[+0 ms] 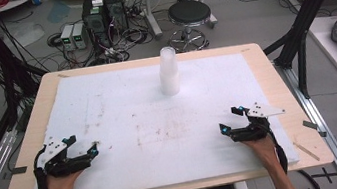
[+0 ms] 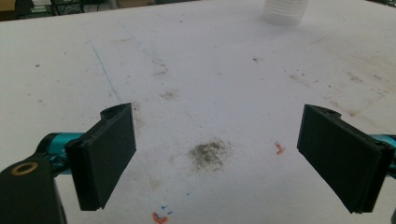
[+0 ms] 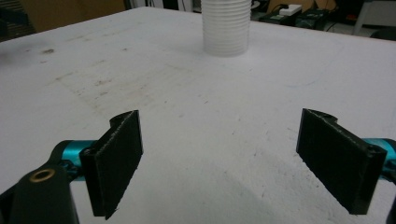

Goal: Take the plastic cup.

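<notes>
A stack of clear plastic cups point(image 1: 169, 71) stands upright at the far middle of the white foam board point(image 1: 108, 108). My left gripper point(image 1: 83, 143) rests near the board's front left, held by a hand, jaws wide apart and empty. Mirroring it at the front right is my right gripper point(image 1: 230, 119), also open with nothing in it. In the left gripper view the gripper point(image 2: 218, 114) faces bare stained board, with the cups point(image 2: 284, 11) far off at the upper right. In the right gripper view the cups point(image 3: 226, 28) stand ahead of the open gripper point(image 3: 219, 116), well beyond its jaws.
The board lies on a wooden table point(image 1: 34, 124). A dark smudge point(image 2: 209, 153) and small red marks stain the board. Behind the table are a black stool point(image 1: 189, 15), computer boxes point(image 1: 104, 15) and cables. Black frame posts point(image 1: 307, 18) flank the table.
</notes>
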Motion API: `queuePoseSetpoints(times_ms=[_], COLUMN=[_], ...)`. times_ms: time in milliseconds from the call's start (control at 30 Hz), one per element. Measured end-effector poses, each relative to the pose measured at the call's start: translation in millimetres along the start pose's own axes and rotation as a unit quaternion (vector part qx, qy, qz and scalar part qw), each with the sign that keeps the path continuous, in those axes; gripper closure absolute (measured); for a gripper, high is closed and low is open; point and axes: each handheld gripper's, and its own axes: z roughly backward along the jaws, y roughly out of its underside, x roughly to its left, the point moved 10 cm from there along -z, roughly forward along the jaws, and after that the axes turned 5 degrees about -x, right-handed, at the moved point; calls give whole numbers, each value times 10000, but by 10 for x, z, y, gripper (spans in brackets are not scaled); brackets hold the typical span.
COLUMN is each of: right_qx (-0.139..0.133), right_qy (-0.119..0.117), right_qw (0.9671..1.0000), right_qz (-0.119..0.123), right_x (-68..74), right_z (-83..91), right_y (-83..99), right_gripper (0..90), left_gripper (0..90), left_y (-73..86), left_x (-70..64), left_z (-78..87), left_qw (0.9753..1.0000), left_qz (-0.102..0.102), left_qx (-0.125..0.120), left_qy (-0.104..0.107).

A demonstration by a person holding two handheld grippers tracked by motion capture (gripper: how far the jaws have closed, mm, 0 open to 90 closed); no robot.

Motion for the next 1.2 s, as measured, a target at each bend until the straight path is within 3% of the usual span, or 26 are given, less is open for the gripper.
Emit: queuePoseSetpoints(times_ms=[300,400,767,900,1000,1033,1067,1200], right_qx=[71,-113,-143,-279,-311,-340,-340,-322], right_qy=[-69,-77,-109,-153,-168,-179,-179,-213], right_qw=[9997,9997,9998,9995,9994,9992,9992,9991], right_qz=[-227,-225,-92,-52,7,58,58,187], right_x=[-21,-23,-113,-194,-237,-284,-284,-368], right_z=[-9,35,78,101,98,83,83,12], right_y=[-40,-227,-623,-966,-1114,-1257,-1257,-1550], right_gripper=[140,140,140,140,140,140,140,140], left_gripper=[115,115,115,115,113,109,109,107], left_y=[-9,-8,-12,-17,-22,-24,-25,-29], left_x=[3,1,3,8,12,14,16,16], left_z=[11,11,14,20,24,25,26,31], left_qw=[10000,10000,9999,9999,9999,9999,9999,9998], left_qz=[11,11,43,20,21,34,38,44], left_qx=[-59,-54,-80,-116,-140,-154,-157,-181], left_qy=[23,41,42,-13,-31,-42,-53,-37])
